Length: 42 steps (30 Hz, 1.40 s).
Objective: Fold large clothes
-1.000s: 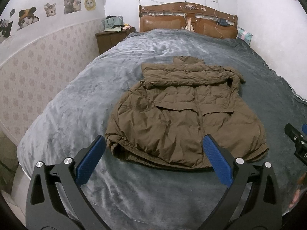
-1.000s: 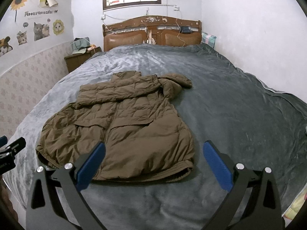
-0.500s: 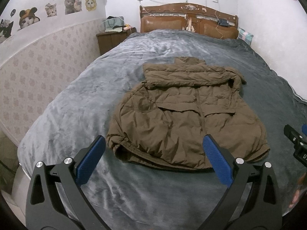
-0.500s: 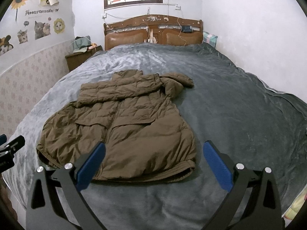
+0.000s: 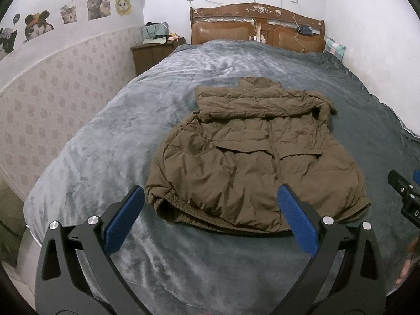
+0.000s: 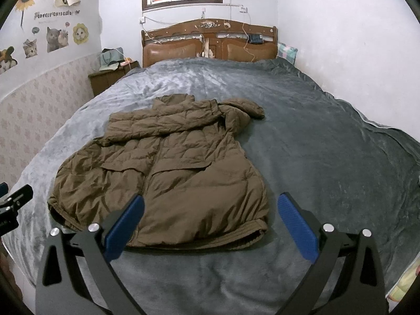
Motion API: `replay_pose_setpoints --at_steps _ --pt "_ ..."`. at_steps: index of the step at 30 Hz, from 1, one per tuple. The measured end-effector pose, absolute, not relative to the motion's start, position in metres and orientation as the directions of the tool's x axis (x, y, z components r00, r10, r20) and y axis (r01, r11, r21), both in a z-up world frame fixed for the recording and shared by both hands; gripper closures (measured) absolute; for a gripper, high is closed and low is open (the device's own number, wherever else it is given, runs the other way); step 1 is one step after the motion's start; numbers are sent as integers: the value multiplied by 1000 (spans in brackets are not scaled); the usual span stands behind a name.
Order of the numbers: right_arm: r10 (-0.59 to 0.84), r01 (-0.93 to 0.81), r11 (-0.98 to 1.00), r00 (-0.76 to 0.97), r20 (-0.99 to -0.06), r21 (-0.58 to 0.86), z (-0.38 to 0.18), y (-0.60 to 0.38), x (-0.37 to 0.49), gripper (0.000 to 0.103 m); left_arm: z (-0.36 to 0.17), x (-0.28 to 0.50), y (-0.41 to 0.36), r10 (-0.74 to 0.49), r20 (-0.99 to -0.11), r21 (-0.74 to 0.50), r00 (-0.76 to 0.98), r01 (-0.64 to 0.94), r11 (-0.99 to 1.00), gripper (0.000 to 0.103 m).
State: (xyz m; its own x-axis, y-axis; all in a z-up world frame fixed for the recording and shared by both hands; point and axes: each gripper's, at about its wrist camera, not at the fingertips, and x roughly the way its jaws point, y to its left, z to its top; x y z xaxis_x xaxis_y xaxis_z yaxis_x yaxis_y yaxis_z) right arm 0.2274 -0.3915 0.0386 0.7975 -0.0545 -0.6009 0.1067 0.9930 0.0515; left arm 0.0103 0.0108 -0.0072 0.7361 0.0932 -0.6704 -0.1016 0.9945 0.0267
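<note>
A brown puffer jacket (image 5: pixel 252 157) (image 6: pixel 168 170) lies flat on the grey bed, front up, zip closed, hem toward me. Both sleeves are folded across the chest near the collar. My left gripper (image 5: pixel 210 210) hangs open above the bedspread just short of the hem's left half, with nothing between its blue pads. My right gripper (image 6: pixel 210 212) is open too, over the hem's right half, holding nothing. Each gripper shows at the edge of the other's view: the right gripper (image 5: pixel 405 197) and the left gripper (image 6: pixel 13 204).
The grey bedspread (image 6: pixel 328 157) covers a wide bed with a wooden headboard (image 6: pixel 210 42) at the far end. A wooden nightstand (image 5: pixel 152 52) with bags stands at the far left. Walls run close along both sides of the bed.
Both views have risen and drawn back very slightly from the jacket. The jacket has not moved and both grippers stay open.
</note>
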Motion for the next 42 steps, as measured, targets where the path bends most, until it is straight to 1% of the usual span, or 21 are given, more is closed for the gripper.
replay_pose_setpoints --at_steps 9,28,33,36,38,42 --pt "-58 107 993 796 -603 45 36 -387 231 2 -8 14 15 76 -674 6 735 -98 995 3" --pt "-57 104 994 792 -608 41 33 -382 237 2 -14 21 19 86 -673 24 735 -94 995 3" --pt "-50 103 993 786 -616 50 22 -386 246 2 -31 35 30 108 -688 44 718 -108 993 3" --pt "-76 123 992 754 -652 27 3 -391 259 2 -55 60 47 172 -715 96 677 -149 984 3" --pt "-96 138 990 737 -669 10 -8 -395 265 2 -68 73 59 193 -725 111 661 -164 980 3" --pt "-117 162 987 727 -676 3 -24 -412 277 2 -93 106 83 188 -756 101 627 -172 980 3"
